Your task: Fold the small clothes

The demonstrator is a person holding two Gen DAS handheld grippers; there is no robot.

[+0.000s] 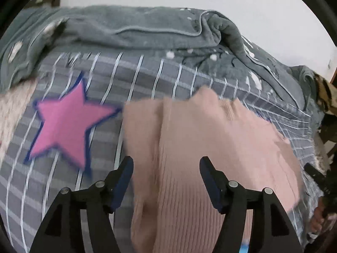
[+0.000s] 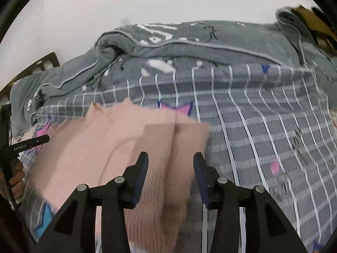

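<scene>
Left wrist view: left tongs point(image 1: 166, 168) stand released above the pink top point(image 1: 189, 147), which lies on the checked bed point(image 1: 147, 78) beside a star point(image 1: 65, 122); one fold looks just laid. Right wrist view: right tongs point(image 2: 170, 164) hang unclenched over its folded edge. Next likely needs regripping for another fold.
</scene>
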